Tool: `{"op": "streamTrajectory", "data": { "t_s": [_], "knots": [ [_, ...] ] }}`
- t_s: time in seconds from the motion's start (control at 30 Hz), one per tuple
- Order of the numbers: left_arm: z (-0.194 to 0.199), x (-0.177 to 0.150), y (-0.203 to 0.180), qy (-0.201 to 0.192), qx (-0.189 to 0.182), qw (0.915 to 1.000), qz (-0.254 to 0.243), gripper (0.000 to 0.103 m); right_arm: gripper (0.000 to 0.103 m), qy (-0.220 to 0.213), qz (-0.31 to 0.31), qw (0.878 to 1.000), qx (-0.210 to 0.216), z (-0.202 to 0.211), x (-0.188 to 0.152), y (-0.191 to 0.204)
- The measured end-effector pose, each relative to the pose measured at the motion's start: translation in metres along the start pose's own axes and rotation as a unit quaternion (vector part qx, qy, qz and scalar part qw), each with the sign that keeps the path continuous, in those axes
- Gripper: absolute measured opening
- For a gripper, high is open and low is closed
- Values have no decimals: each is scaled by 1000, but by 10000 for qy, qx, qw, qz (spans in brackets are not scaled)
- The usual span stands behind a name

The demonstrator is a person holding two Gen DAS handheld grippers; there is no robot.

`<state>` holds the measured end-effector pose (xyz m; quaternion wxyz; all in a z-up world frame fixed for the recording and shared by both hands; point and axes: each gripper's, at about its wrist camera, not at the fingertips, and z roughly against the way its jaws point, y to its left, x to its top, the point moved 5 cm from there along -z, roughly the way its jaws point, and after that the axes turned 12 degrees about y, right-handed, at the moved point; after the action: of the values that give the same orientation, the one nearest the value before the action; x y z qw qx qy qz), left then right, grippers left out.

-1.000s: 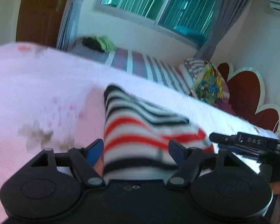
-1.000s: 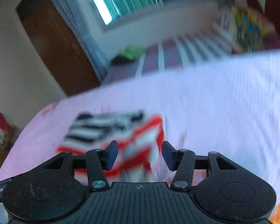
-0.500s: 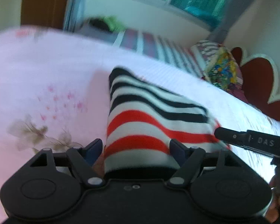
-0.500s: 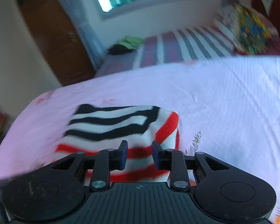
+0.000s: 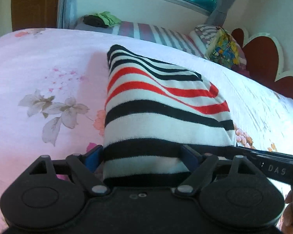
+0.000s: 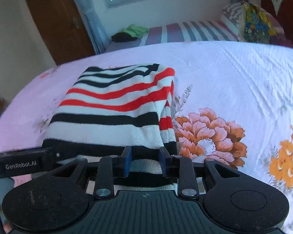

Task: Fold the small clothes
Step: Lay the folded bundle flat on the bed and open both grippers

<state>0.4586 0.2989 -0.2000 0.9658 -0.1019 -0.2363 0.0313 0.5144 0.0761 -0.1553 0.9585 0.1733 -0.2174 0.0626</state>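
Observation:
A folded garment with black, white and red stripes (image 5: 162, 101) lies on the pink flowered bedsheet (image 5: 48, 68). Its near hem runs between the fingers of my left gripper (image 5: 141, 155), whose jaws are wide and opening, the blue pads standing at the fabric's two sides. In the right wrist view the same garment (image 6: 115, 105) reaches back to my right gripper (image 6: 144, 161). That gripper's jaws are narrow and pinch the garment's near right corner between the blue pads. Both grippers sit side by side at the garment's near edge.
The sheet (image 6: 234, 74) stretches wide to the right, printed with orange flowers. Behind it stands a second bed with a striped cover (image 5: 156, 33), green and dark clothes (image 5: 101, 19), a colourful pillow (image 5: 224, 48) and a red headboard (image 5: 263, 58). A wooden door (image 6: 54, 19) is at the back left.
Both grippers have dropped closer to the bed and the garment now lies flatter. The right jaws have narrowed onto the near corner. The left jaws have widened.

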Motion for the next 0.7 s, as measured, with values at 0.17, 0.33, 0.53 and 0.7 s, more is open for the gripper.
{"op": "streamTrajectory", "data": {
  "t_s": [0.17, 0.33, 0.53, 0.7],
  "knots": [
    [14, -7, -3, -75, 165, 9998, 9, 88, 29, -215, -91, 9997, -7, 28, -9, -1],
    [8, -20, -16, 124, 382, 9992, -80, 88, 41, 246, -167, 9988, -377, 3, -23, -12],
    [15, -23, -22, 163, 654, 9977, 107, 102, 60, -74, -214, 9997, -100, 36, -25, -13],
    [9, -23, -20, 658, 1417, 9866, 477, 103, 60, -126, -212, 9997, -3, 57, -34, -16]
  ]
}}
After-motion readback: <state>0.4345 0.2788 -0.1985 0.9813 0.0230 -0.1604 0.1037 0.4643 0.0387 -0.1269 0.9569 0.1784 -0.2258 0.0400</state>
